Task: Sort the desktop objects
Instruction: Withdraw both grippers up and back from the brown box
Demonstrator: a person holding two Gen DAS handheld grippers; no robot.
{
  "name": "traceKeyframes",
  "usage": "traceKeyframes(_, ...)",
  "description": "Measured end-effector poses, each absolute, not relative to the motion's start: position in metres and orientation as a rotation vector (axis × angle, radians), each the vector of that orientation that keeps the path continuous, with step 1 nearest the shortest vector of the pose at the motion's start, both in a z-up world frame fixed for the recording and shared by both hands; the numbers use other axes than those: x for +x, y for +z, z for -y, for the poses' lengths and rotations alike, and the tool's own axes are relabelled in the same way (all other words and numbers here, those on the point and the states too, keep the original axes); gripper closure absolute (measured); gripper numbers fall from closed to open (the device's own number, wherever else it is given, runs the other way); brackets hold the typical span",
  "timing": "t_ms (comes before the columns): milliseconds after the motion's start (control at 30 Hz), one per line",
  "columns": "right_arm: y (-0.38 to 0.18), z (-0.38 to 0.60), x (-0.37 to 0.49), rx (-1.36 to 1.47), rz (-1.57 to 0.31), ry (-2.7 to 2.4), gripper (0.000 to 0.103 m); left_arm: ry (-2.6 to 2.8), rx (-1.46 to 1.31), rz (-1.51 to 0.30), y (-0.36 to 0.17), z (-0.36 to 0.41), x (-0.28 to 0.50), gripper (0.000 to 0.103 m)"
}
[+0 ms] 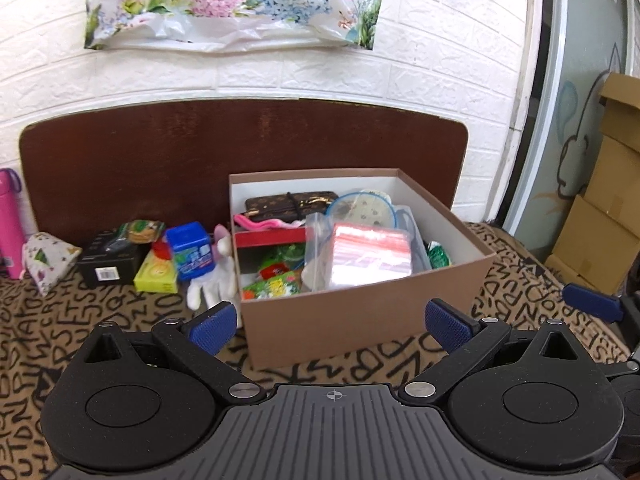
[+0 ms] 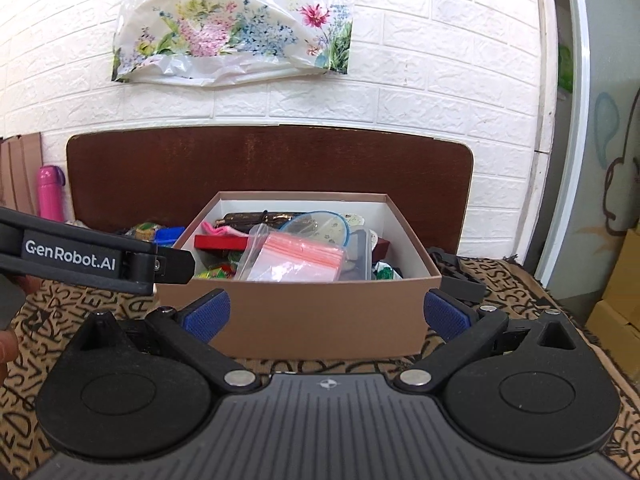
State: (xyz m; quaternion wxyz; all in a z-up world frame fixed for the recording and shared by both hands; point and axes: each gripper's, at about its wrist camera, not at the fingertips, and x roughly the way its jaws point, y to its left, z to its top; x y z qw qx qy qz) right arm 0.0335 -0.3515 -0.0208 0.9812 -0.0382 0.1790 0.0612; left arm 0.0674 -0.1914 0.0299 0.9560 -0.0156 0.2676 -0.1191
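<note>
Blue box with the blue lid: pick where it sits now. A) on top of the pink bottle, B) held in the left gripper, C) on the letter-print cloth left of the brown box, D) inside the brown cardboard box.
C: the blue box stands on the letter-print cloth among other loose items, left of and outside the brown cardboard box; the left gripper is open and holds nothing.

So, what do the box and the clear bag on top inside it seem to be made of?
The box looks like matte brown cardboard: flat thin walls, white inside. The bag seems glossy clear plastic film, since it wrinkles, shines, and shows pink strips through it.
</note>
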Motion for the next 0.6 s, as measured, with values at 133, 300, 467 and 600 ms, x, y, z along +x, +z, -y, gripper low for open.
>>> traceKeyframes(133, -0.024, 0.348, 0.025, -0.111, -0.381, 0.116, 0.001, -0.244, -0.017, -0.546, 0.027, 0.192, 0.054, 0.0)
traceKeyframes(300, -0.029, 0.349, 0.022, -0.112, -0.405, 0.104, 0.0, -0.25, 0.004, -0.555, 0.025, 0.193, 0.045, 0.0)
traceKeyframes(467, -0.031, 0.351, 0.02, -0.094, -0.41, 0.093, 0.0, -0.274, 0.013, -0.543, 0.025, 0.192, 0.041, 0.0)
traceKeyframes(600, -0.03, 0.351, 0.019, -0.082, -0.408, 0.088, 0.0, -0.273, 0.032, -0.537, 0.025, 0.195, 0.039, 0.0)
